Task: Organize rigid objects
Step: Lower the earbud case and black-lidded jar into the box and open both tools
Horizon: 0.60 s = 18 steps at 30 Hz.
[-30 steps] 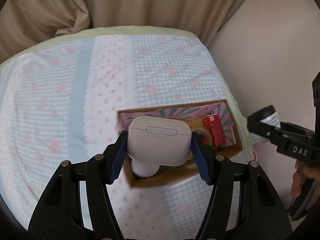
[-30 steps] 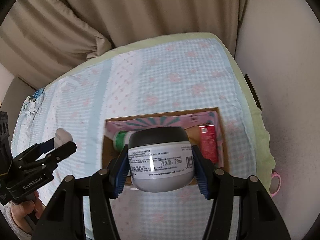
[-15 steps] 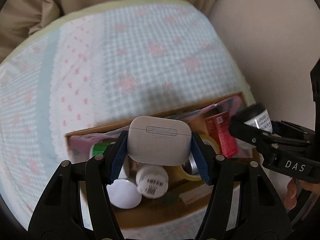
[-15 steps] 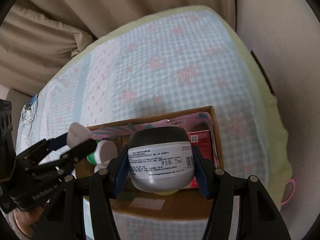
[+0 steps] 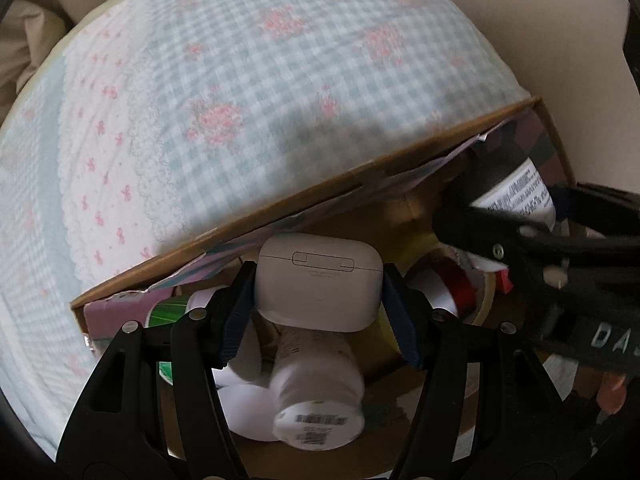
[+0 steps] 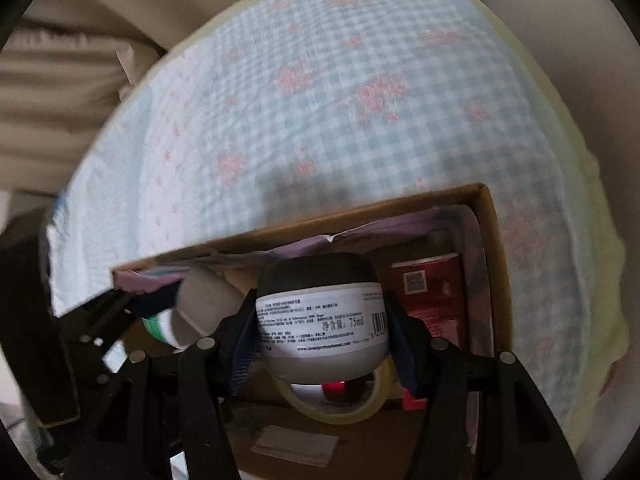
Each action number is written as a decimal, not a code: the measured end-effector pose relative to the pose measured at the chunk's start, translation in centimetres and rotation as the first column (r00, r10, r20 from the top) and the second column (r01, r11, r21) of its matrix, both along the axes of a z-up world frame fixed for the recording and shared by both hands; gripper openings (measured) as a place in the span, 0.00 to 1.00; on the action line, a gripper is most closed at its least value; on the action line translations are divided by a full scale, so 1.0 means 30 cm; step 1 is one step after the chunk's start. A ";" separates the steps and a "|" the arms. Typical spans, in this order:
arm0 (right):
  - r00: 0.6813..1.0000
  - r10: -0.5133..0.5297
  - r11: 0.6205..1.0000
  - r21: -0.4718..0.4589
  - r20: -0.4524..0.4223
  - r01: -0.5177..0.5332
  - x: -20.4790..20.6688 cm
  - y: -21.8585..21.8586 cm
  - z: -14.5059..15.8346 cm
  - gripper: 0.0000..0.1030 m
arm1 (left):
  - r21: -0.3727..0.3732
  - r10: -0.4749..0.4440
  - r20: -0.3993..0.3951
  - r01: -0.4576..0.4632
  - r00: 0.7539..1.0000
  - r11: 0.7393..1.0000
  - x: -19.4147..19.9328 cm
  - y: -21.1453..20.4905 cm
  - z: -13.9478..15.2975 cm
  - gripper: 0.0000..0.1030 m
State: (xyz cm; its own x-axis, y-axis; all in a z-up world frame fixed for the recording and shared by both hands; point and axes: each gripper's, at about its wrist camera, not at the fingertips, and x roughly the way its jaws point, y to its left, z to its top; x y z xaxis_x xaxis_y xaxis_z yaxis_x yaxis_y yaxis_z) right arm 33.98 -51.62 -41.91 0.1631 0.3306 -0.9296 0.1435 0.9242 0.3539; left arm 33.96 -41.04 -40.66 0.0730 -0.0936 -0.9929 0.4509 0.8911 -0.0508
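While both tools hang inside the cardboard box [image 6: 494, 248], the left gripper [image 5: 318, 320] clamps the white earbud case [image 5: 318, 284] above a lying white bottle [image 5: 316, 392]; the right gripper [image 6: 322, 340] clamps the grey jar [image 6: 320, 320] over a tape roll [image 6: 332, 402], near the right wall. Both have dropped from above the rim half a second ago.
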 end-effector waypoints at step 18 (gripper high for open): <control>0.995 -0.076 0.997 -0.036 -0.068 0.074 0.004 -0.035 0.036 1.00 | -0.013 -0.024 0.013 0.024 1.000 1.000 0.012 0.053 0.075 1.00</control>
